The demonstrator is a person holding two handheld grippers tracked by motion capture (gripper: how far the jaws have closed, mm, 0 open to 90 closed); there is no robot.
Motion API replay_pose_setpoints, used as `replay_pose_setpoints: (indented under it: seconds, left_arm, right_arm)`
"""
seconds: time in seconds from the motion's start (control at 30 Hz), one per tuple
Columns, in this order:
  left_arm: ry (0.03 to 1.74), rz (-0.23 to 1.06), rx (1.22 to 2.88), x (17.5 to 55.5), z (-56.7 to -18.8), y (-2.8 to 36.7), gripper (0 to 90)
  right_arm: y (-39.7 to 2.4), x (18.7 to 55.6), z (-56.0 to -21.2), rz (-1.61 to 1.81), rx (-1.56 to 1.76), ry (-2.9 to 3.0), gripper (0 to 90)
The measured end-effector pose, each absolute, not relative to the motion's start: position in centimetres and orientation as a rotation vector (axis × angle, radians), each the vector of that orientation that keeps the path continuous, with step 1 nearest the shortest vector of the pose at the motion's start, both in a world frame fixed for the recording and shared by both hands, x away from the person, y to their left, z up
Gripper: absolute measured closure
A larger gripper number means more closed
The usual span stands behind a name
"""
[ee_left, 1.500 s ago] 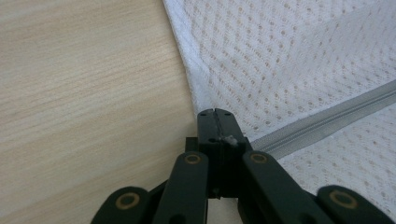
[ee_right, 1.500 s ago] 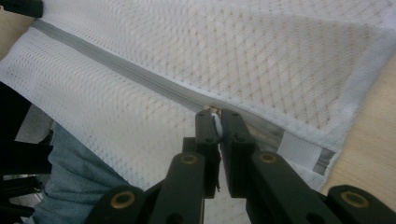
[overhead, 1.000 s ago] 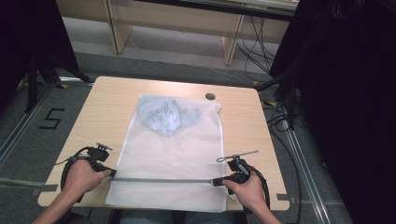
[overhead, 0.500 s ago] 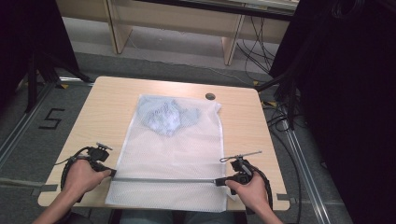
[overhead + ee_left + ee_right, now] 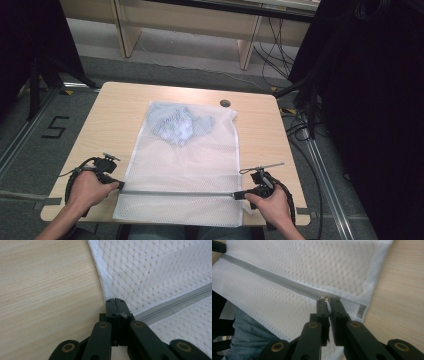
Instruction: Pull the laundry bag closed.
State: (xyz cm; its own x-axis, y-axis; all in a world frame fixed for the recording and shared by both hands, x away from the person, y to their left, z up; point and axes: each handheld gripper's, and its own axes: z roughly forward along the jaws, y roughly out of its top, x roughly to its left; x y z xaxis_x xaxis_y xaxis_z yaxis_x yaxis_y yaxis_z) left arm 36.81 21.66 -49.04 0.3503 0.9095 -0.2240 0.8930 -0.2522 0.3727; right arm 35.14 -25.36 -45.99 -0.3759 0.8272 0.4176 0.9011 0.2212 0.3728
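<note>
Zipper pull (image 5: 327, 305) pinched in closed right claw (image 5: 327, 302).

Bag's (image 5: 185, 165) near edge — past table (image 5: 115, 115)

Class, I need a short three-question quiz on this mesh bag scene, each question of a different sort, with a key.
1. True or false: the zip runs across the mesh bag from one gripper to the other.
2. What does the right gripper pinch? A. the zip pull B. a cable C. the table edge
3. Where in the bag is the bundled cloth?

Key
1. True.
2. A: the jaws are shut on the white zip pull.
3. At the bag's far end, away from the person; the left gripper is shut on the bag's near left edge.
</note>
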Motion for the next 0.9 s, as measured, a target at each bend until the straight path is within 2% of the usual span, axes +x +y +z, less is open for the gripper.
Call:
replay_pose_setpoints:
  seconds: [0.9]
  left_arm:
    - [1.57, 0.051, 2.19, 36.82, -49.03, 21.75, 89.9]
  right_arm:
    - [-26.29, 35.34, -46.5, -0.771, -1.734, -2.285, 86.7]
